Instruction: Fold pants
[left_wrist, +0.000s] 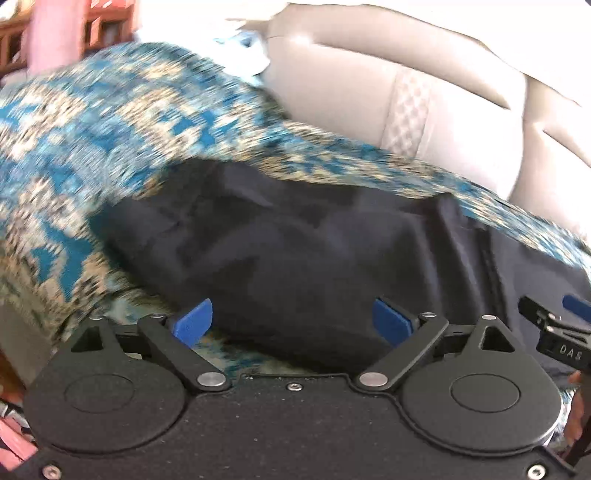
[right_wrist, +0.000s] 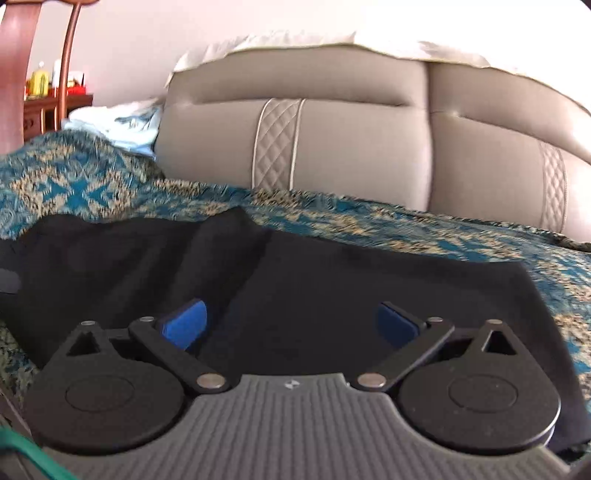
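Note:
Dark navy pants (left_wrist: 295, 251) lie spread on a teal and beige patterned bedspread (left_wrist: 110, 122). My left gripper (left_wrist: 291, 321) is open, low over the near edge of the pants, its blue pads (left_wrist: 194, 321) wide apart with nothing between them. My right gripper (right_wrist: 291, 323) is open too, over the pants (right_wrist: 314, 288) near their right part. The right gripper's tip also shows at the right edge of the left wrist view (left_wrist: 554, 321). The left view is motion-blurred.
A padded beige headboard (right_wrist: 351, 140) rises behind the bed. White and light blue bedding (right_wrist: 122, 118) is piled at its left. A wooden shelf with small items (right_wrist: 55, 92) stands at far left.

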